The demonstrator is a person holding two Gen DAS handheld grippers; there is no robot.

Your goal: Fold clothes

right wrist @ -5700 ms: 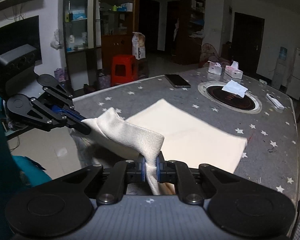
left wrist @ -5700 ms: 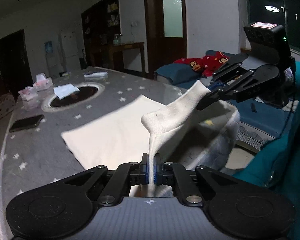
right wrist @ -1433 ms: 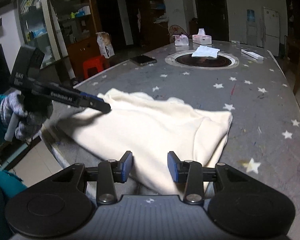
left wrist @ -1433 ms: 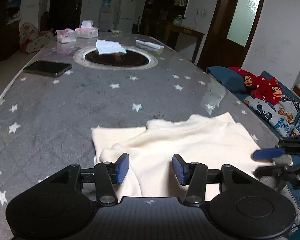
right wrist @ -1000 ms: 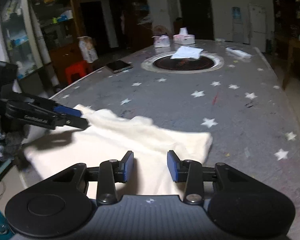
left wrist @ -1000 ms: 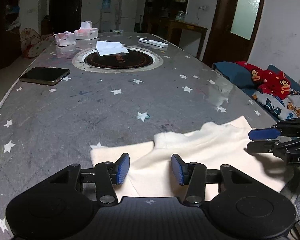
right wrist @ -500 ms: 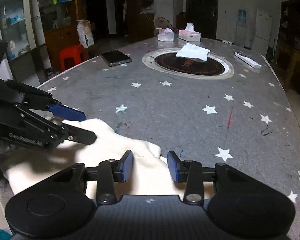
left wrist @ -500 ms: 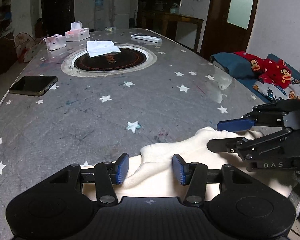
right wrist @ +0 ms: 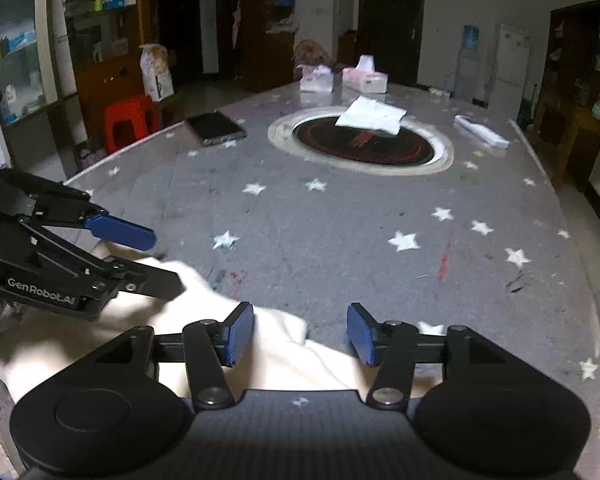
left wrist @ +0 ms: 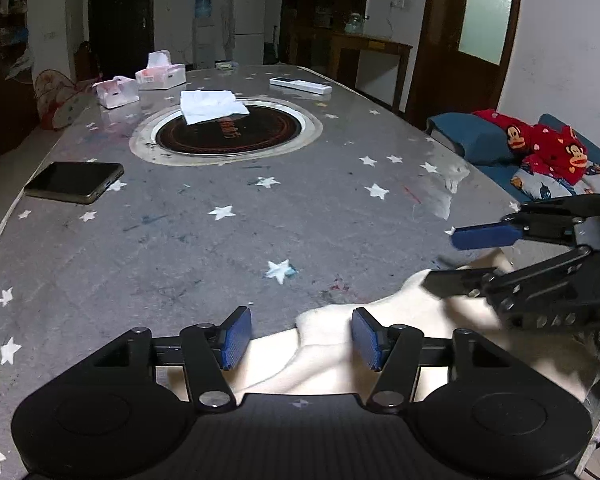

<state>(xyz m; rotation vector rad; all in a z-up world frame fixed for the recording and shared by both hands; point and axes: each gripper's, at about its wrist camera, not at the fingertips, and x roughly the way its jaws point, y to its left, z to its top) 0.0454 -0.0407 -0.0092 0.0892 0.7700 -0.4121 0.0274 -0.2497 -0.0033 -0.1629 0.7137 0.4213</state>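
The cream garment (left wrist: 400, 344) is laid in a bunched heap at the near edge of the star-patterned table (left wrist: 220, 248), well apart from the round burner (left wrist: 226, 134) set in the table's middle. The left gripper (left wrist: 300, 338) is held over the garment with its jaws spread wide; a raised fold of cloth is seen between the blue pads (left wrist: 236, 336), but it is not clamped. The right gripper (right wrist: 300, 334) is likewise held with its jaws apart, and the garment's far edge is seen just behind its left pad, while bare table shows at the right pad. In the left wrist view, the right gripper (left wrist: 448, 260) is seen from the side above the garment's right end, its fingers parted, and a red monkey-print cloth (left wrist: 540, 144) is seen beyond the table. In the right wrist view, the left gripper (right wrist: 164, 258) is seen from the side, its lower finger lying against the cloth, and a red stool (right wrist: 130, 120) is shown. A phone (left wrist: 74, 182), tissue boxes (left wrist: 140, 82) and a white cloth (left wrist: 210, 106) on the burner appear in both views.
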